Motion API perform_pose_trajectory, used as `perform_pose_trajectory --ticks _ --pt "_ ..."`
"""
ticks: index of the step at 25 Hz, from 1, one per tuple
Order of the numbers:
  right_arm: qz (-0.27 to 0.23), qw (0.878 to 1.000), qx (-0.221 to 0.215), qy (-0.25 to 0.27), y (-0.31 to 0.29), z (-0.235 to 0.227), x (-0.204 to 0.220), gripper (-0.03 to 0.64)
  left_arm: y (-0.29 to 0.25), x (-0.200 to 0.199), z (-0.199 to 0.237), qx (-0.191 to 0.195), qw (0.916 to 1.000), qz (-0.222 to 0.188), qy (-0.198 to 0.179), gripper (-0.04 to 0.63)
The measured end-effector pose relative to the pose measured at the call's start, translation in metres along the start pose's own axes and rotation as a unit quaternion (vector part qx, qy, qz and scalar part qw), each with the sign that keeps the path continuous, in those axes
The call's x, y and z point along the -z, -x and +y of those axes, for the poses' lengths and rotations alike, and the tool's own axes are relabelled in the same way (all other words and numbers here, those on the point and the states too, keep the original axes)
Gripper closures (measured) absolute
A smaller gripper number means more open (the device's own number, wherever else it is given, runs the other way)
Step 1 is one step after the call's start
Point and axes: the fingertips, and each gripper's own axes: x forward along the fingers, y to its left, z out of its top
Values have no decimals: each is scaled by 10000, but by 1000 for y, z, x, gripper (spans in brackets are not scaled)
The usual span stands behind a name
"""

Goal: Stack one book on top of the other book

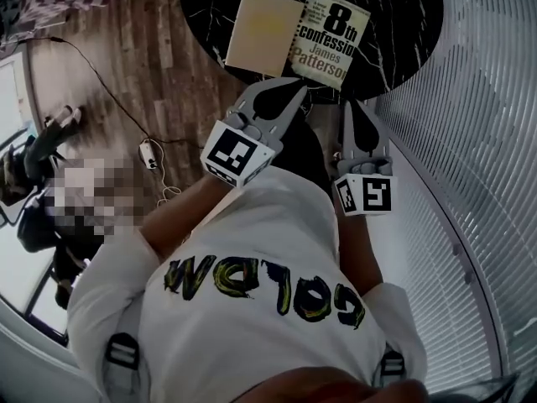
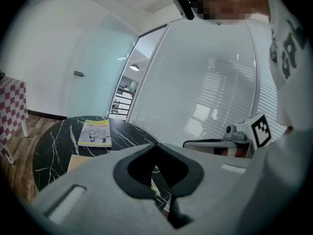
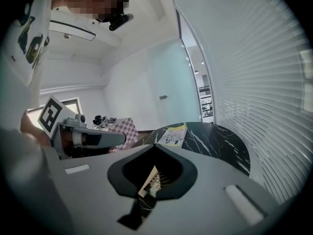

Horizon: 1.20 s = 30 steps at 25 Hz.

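The round black marbled worktop (image 1: 411, 23) is cut off by the top edge of the head view. Its far half shows only in the gripper views, where a thin yellow-covered booklet (image 2: 95, 132) lies well apart from the near rim. The booklet's print is too small to read. The person's white shirt (image 1: 252, 309) fills the lower head view, and its lettering is upside down and hard to make out.

A curved slatted wall (image 1: 478, 158) runs close along the worktop's right side. To the left the wooden floor (image 1: 143, 65) lies open, crossed by a thin cable (image 1: 101, 78).

The two books lie flat, side by side, near the rim closest to the person. On the left is a plain tan book (image 1: 263, 34). On the right is a lettered book (image 1: 330, 40) reading "8th confession, James Patterson".

The left tool (image 1: 284, 86) hangs just short of the books' near edges. The right tool (image 1: 357, 107) is by the worktop's rim. Each tool's jaws are pressed together with nothing held.
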Motion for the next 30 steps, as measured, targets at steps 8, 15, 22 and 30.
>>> perform_pose_trajectory --ticks 8,15,22,30 --pt "106 9999 -96 -54 -8 -5 5 614 -7 14 6 -121 9997 192 -69 594" --pt "334 9990 -113 -282 -23 -17 27 586 -20 40 14 -119 9988 459 -86 593" --pt "631 9974 -39 -357 -42 -39 67 553 -39 77 33 -279 9969 731 62 579" --pt "997 9921 28 -755 -60 -65 124 505 -66 125 56 -503 9935 1005 176 541"
